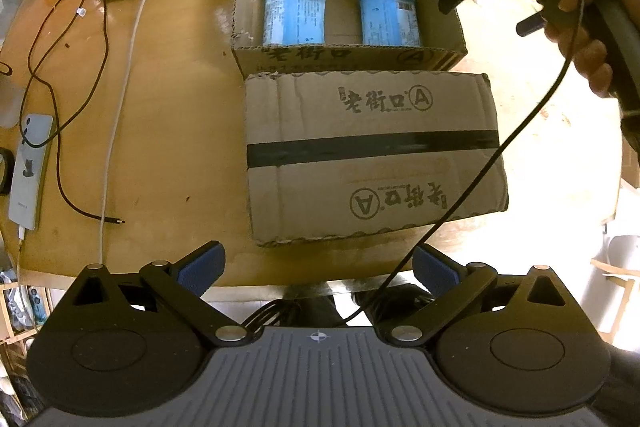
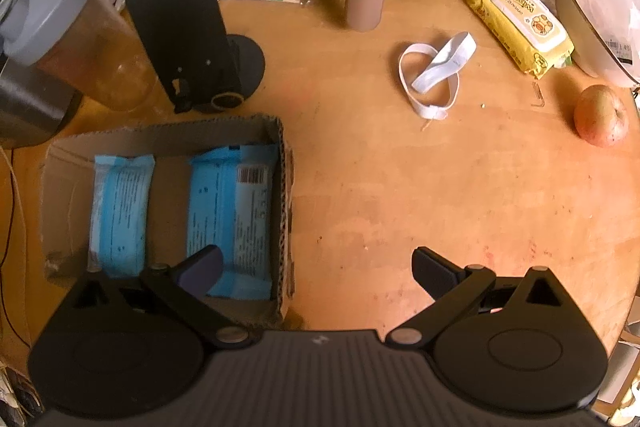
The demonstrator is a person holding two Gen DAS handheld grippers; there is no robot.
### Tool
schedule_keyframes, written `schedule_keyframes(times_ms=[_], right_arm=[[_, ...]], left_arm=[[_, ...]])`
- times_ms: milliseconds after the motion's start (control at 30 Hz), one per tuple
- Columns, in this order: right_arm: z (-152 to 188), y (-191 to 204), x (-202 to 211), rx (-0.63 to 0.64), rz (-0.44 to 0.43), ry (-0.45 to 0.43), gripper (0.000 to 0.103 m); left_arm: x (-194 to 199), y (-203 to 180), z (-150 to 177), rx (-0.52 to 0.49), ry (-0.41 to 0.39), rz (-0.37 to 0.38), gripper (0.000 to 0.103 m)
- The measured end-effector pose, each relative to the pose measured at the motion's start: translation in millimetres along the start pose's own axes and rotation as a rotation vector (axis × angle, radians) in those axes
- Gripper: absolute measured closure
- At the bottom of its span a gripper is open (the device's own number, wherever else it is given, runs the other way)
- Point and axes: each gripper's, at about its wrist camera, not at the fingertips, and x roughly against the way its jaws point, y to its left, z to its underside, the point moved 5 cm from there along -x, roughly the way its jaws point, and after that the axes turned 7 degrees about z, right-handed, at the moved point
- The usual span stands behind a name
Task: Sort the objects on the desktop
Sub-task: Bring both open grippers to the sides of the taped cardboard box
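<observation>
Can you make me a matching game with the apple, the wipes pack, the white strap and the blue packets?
Things:
1. apple
2. wipes pack
3. white strap
4. blue packets

Descriptions:
A. lying inside the open cardboard box
B. yellow, flat on the table
C. round and reddish, near the table's right edge
D. twisted in loops on the bare wood

Pairs: 1-C, 2-B, 3-D, 4-A
</observation>
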Motion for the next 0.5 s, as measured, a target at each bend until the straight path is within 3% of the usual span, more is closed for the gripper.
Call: schedule_keyframes(times_ms=[500], right_arm=[[52.4,-3.0,12.9,0.020,-0.023,0.028,0.000]], left_arm=[[-1.3,1.9,0.3,0.007,0.000,-0.001,0.000]])
